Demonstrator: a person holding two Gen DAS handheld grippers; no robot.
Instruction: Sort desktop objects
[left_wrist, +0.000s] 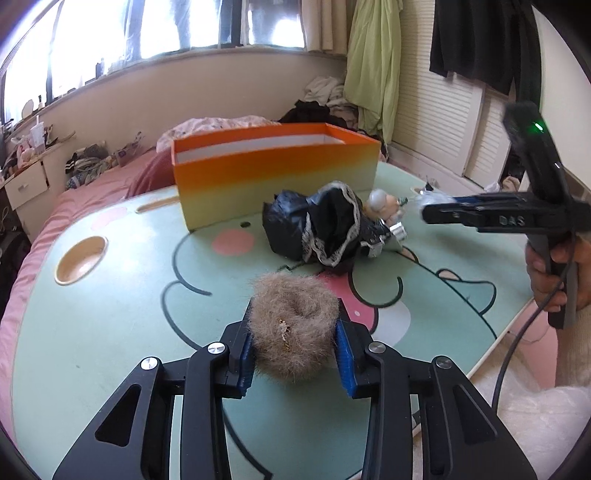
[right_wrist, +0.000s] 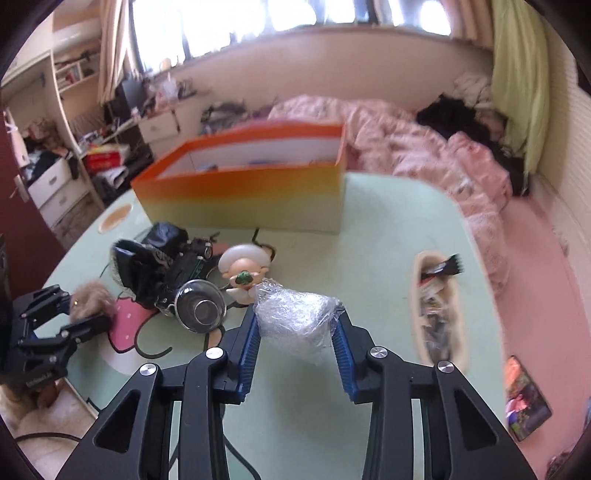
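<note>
Desk (left_wrist: 110, 332): pale green top with a cartoon print, set among pink bedding; an oval recess (left_wrist: 81, 259) near its left edge as the left wrist view shows it

Left tongs (left_wrist: 294, 345): closed on a tan furry ring (left_wrist: 294, 328), blue pads pressed into both its sides; the ring is held just above the desk's near part; seen from the right wrist view the same tongs (right_wrist: 79, 312) sit at the far left with the fur between them

Right tongs (right_wrist: 295, 339): narrowed onto a crumpled wad of clear plastic wrap (right_wrist: 293, 317); both pads meet the wad's sides; no earlier view to compare

Orange box (left_wrist: 275, 181): open-topped, orange fading to yellow, white inside, standing at the far side of the desk; contents blurred

Black lace-trimmed bundle (left_wrist: 317, 225): lying on the desk in front of the box, between the two tongs

Small figurine (right_wrist: 242, 269): pale round head, green item at its front, just beyond the plastic wad; beside it a shiny metal lid (right_wrist: 199, 306) touching the black bundle

Long tray (right_wrist: 439, 306): right side of the desk, holding mixed small items and a black comb-like piece (right_wrist: 448, 266)

A hand (left_wrist: 554, 273) grips the right handle at the picture's right edge
</note>
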